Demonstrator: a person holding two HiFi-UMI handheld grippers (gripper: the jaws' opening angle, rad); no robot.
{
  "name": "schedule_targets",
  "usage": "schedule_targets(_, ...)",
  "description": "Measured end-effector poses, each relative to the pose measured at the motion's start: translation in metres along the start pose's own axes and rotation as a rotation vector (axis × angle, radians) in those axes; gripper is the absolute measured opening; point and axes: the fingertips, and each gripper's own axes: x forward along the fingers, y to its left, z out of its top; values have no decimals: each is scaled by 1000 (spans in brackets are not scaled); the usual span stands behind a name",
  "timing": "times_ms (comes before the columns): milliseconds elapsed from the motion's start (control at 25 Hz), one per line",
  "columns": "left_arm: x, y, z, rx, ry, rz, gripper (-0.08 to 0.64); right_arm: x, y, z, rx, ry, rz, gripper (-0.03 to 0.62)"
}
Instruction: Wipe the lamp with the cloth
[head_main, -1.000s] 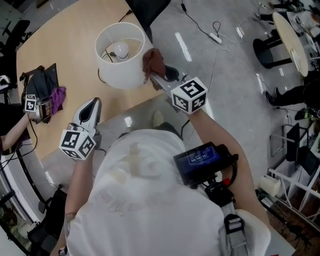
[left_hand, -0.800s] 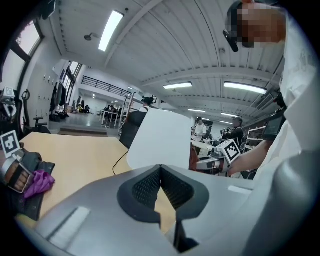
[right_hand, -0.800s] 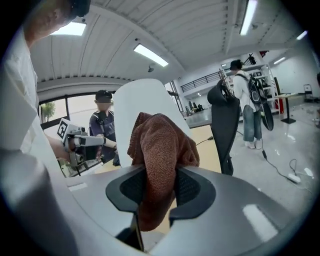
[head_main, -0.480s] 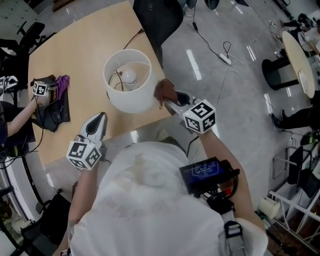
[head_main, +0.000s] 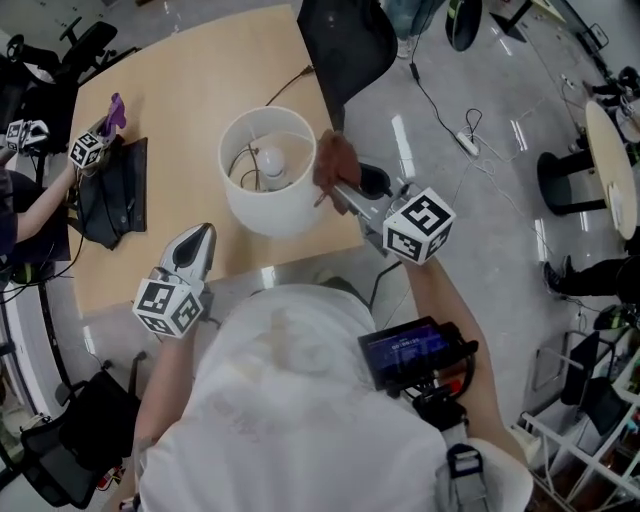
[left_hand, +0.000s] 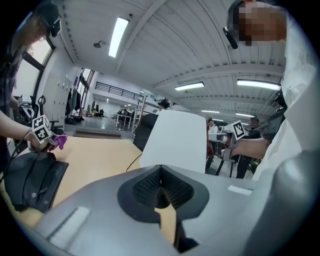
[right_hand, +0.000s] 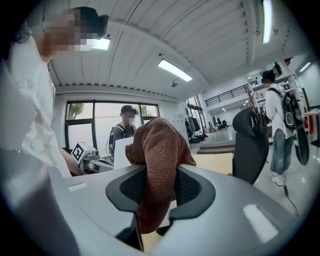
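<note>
R tongs (right_hand: 159, 189) clamped on cloth (right_hand: 156, 145), brown wad bulging up past the tips. L tongs (left_hand: 161, 186) closed w/ nothing in them, parked low by the near edge of table (head_main: 190, 90), near-left of lamp (head_main: 268, 208), not touching it.

In head view we see the cloth against the shade's outer right side, up by the rim. It looks like contact. Lamp stands upright on the table, bulb (head_main: 272, 163) showing inside the shade, cord (head_main: 288, 80) running off toward chair (head_main: 345, 40).

Progress, our read: wiping is under way, not done. Only the right flank near the rim is getting cloth now. No dust or streaks show, so we can't say how much of the shade is already covered. Near, left and far sides, the inside + bulb, and the base (hidden under the shade) prob still to do. L tongs aren't steadying the lamp.

Vs earlier frames:
- Grip is the same, same wad.
- Cloth seems to have crept along the shade's right side, from the part nearer us to straight beside the rim.
- L tongs hold the same spot rel. to the lamp.
- Head view has shifted, so the lamp sits lower + more central in frame.
- Far left, purple rag (head_main: 115, 108) lay on black bag (head_main: 115, 195) before. Now it's up at the bag's far end w/ a 2nd person (head_main: 45, 200).
</note>
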Motion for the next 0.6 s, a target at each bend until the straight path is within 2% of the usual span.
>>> schedule_targets(120, -2, 3, 0, -4, -1, 12, 2, -3, -11, -28, 24, 54, -17, 140)
schedule_targets(400, 4, -2, -1, -3, 14, 1, 2, -25, -39, -110, -4, 306, -107, 140)
schedule_targets(480, 7, -6, 0, -3, 13, -1, 2, -32, -49, -108, -41, 337, -136, 138)
schedule_targets(520, 8, -7, 2, -3, 10, -1, 2, -35, -54, -95, -72, 329, -150, 138)
schedule_targets(600, 11, -8, 7, -4, 5, -2, 2, -40, -62, -39, -166, 271, -167, 137)
